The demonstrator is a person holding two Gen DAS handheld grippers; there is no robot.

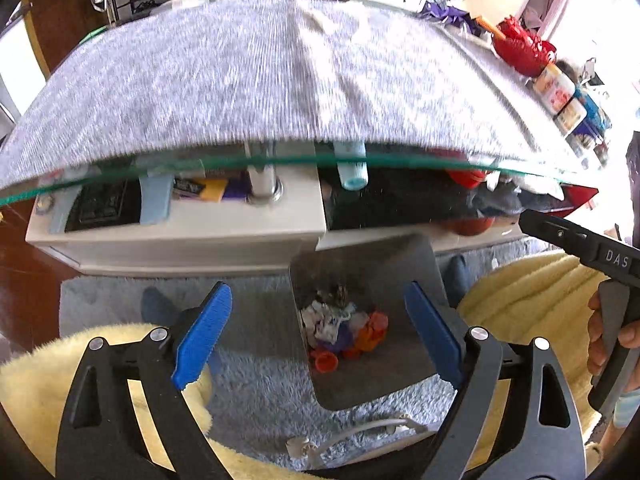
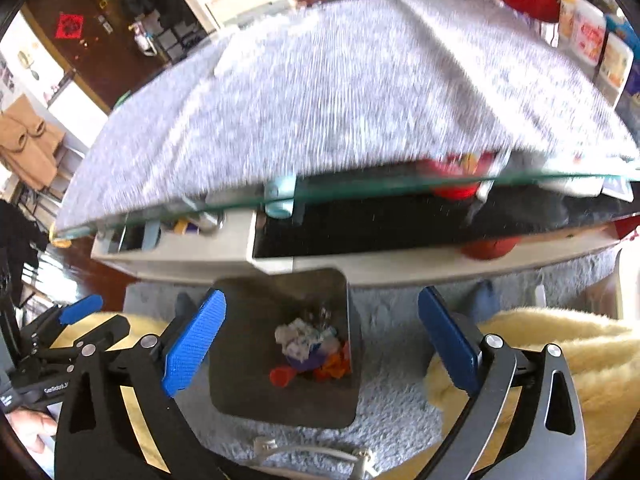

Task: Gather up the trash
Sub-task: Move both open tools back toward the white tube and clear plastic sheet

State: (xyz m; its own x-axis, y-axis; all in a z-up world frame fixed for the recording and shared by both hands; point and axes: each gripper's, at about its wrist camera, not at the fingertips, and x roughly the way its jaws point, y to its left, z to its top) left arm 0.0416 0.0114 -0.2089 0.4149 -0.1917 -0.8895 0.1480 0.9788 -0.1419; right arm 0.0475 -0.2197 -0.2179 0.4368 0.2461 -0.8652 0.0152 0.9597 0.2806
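Observation:
A grey square trash bin [image 1: 384,376] stands on the carpet below the glass table; it also shows in the right wrist view [image 2: 244,360]. Inside lies crumpled trash [image 1: 344,330]: white paper, purple and orange scraps and a red cap, also seen from the right wrist [image 2: 308,350]. My left gripper [image 1: 316,334] hangs open and empty above the bin. My right gripper [image 2: 320,344] is open and empty above the bin too. The right gripper's body shows at the right edge of the left wrist view [image 1: 580,244].
A glass table with a grey cloth [image 1: 260,76] fills the upper view. Red bowl [image 1: 524,48] and jars [image 1: 560,96] stand at its far right. A white shelf unit [image 1: 180,236] lies under the glass. Yellow fleece [image 2: 560,352] is on both sides; a white cable [image 1: 360,432] is on the carpet.

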